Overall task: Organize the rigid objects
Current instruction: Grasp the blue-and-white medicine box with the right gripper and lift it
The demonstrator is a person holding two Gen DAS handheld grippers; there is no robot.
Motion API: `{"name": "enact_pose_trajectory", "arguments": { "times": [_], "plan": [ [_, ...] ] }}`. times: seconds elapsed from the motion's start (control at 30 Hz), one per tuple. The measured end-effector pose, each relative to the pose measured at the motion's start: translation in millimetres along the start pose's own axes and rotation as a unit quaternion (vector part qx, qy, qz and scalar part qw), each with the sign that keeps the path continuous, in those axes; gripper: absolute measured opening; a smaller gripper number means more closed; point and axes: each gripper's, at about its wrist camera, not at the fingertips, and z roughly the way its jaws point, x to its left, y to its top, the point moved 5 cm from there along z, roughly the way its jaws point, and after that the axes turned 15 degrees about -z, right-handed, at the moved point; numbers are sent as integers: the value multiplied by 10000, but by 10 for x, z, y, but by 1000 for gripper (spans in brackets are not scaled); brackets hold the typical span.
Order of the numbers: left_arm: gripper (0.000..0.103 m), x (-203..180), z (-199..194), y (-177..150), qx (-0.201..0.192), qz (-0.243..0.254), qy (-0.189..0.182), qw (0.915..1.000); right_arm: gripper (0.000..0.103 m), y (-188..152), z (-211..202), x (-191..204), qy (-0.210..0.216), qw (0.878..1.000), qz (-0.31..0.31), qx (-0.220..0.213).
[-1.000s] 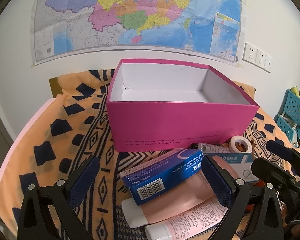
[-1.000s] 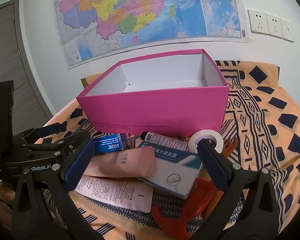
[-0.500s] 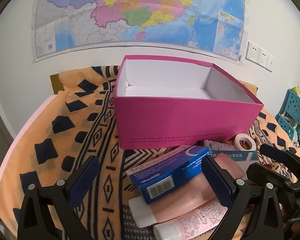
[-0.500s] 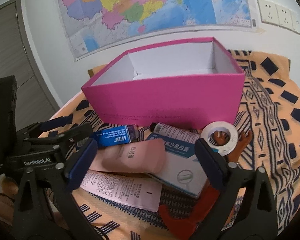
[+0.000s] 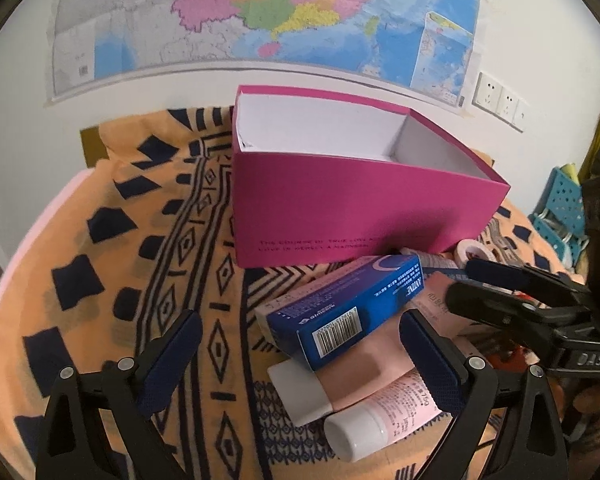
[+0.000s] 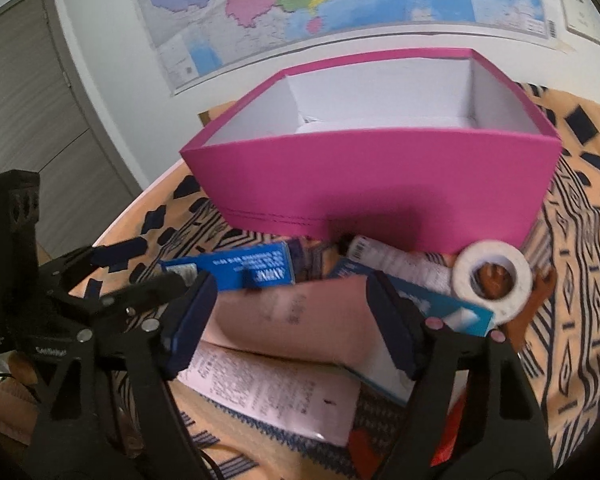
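Observation:
An open pink box (image 5: 360, 216) (image 6: 380, 184) stands on the orange patterned cloth, white inside with nothing in it. In front of it lies a pile: a blue carton (image 5: 340, 312) (image 6: 240, 270), a pale pink tube (image 6: 296, 324) (image 5: 360, 368), a printed white-capped tube (image 5: 384, 416), a teal and white box (image 6: 452, 312) and a white tape roll (image 6: 494, 280). My right gripper (image 6: 294, 320) straddles the pale pink tube; its jaws are closing, with the pads right at the tube's sides. My left gripper (image 5: 300, 360) is open, with the blue carton's near end between its fingers, untouched.
A small white tube (image 6: 396, 258) lies against the box's front wall. An orange tool (image 6: 540, 284) sits under the tape roll. Blue plastic furniture (image 5: 560, 208) stands at the right, a grey door (image 6: 28, 120) at the left, a map on the wall behind.
My right gripper has dipped forward over the pale pink tube and its jaws have narrowed around it. My left gripper has drifted slightly and stays open.

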Motion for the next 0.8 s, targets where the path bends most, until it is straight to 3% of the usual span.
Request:
{"name": "enact_pose_trajectory", "arguments": {
  "times": [0.07,0.17,0.23,0.37,0.47,0.8],
  "plan": [
    [93,19,25,1,115,-89,-100,9998,69,50,67,12,109,9999,-24,40],
    [91,37,77,-2,325,-188,-228,9990,69,112,188,-2,290,9995,11,134],
    [81,37,84,-1,392,-209,-312,9985,68,141,260,-10,384,9990,22,208],
    [73,39,124,-7,597,-277,-434,9969,61,178,394,-8,656,9971,71,367],
    [57,38,173,-26,781,-316,-480,9953,56,198,452,38,900,9950,73,419],
    [56,-9,68,30,671,-207,-548,9960,50,174,337,40,869,9958,104,266]
  ]
}}
